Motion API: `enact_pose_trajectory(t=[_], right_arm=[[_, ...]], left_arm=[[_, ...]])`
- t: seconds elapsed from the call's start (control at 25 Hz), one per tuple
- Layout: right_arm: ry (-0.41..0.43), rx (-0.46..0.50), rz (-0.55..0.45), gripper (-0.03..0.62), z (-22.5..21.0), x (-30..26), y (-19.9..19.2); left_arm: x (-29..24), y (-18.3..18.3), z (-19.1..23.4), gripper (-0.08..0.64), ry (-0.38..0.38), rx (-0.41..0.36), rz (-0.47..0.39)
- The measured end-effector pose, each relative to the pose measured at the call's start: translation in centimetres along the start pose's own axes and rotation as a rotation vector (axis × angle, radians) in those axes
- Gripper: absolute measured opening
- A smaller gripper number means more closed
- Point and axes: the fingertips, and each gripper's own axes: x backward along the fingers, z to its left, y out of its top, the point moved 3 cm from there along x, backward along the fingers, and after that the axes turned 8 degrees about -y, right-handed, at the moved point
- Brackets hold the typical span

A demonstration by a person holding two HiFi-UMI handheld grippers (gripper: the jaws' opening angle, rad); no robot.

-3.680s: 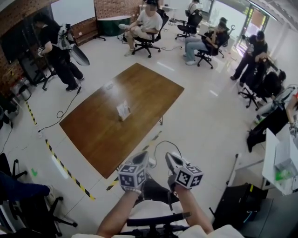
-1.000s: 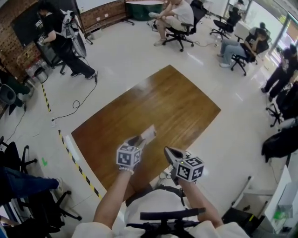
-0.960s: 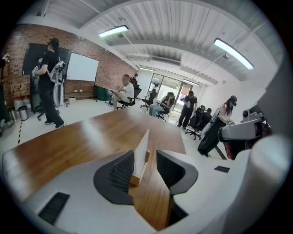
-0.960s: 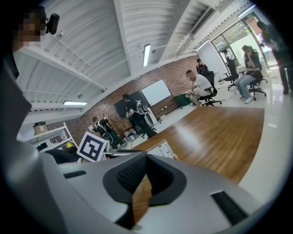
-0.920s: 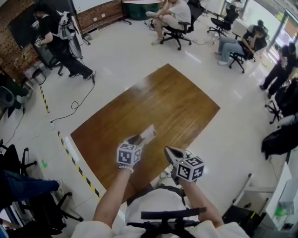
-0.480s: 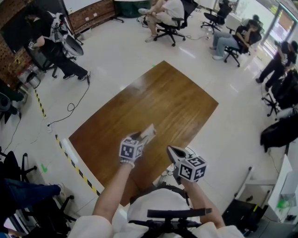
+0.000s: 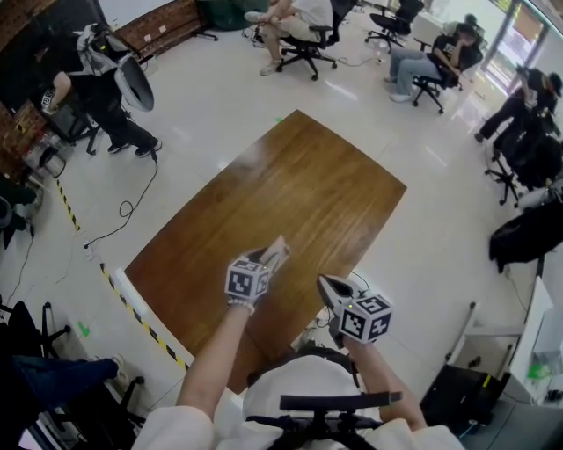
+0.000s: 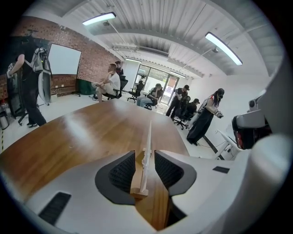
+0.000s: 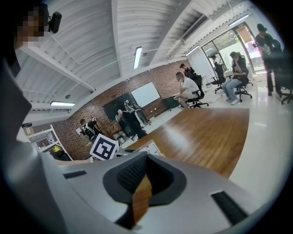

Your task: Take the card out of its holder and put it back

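At the left gripper [image 7: 268,255] [image 8: 145,157]: closing in around a white card [image 7: 276,250] [image 8: 147,146], with a gap on either side and neither pad touching it. Standing edge-on between the jaws, upright in the slot of a small wooden holder [image 8: 138,185]. Resting on the brown wooden table [image 7: 290,193], near the edge closest to the person and roughly midway along it, well apart from both far corners.

At the right gripper [image 7: 330,290] [image 9: 146,157]: tips drawn together, nothing held, only a sliver of tabletop visible through the narrow wedge behind them. Hovering just beside the left one, over that same near edge.

Beyond the far corners, on the pale floor [image 7: 202,97]: seated people [image 7: 290,18] on office chairs [image 7: 308,53]. Along the left edge, yellow-and-black tape [image 7: 141,325].
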Motion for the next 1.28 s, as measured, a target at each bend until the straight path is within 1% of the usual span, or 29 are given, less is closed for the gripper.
enact_pose_trajectory(t=[0.08,0.16,0.24,0.36,0.4,0.6,0.8,0.92,1.28], right_arm=[[-0.002,-0.003,0.001,-0.003,-0.2,-0.1,0.1],[-0.004,-0.005,0.002,-0.003,-0.3,-0.1,0.1],[-0.005,-0.008,0.003,-0.003,-0.5,0.0,0.1],[-0.007,-0.013,0.002,-0.003,-0.8,0.2,0.1],[-0.007,-0.014,0.0,-0.003,-0.9,0.2,0.1],[-0.009,-0.025,-0.005,-0.003,-1.3,0.2,0.1],[-0.008,-0.026,-0.005,-0.003,-1.2,-0.1,0.1],[-0.006,-0.025,-0.005,-0.003,-1.3,-0.1,0.1],[-0.004,-0.034,-0.007,-0.003,-1.6,-0.1,0.2]], left_arm=[[-0.2,0.0,0.0,0.133,-0.002,-0.002,0.009],[-0.1,0.2,0.0,0.103,0.004,-0.011,0.01],[-0.2,0.3,-0.2,0.103,0.008,-0.015,0.012],[-0.6,0.2,-0.3,0.084,0.005,-0.019,0.022],[-0.6,0.2,-0.3,0.063,0.006,-0.021,0.023],[-0.5,0.3,-0.3,0.034,0.017,-0.029,0.028],[-0.5,0.2,-0.3,0.031,0.011,-0.036,0.027],[-0.6,0.2,-0.4,0.017,0.012,-0.039,0.029],[-0.5,0.6,-0.8,0.015,0.026,-0.051,0.027]])
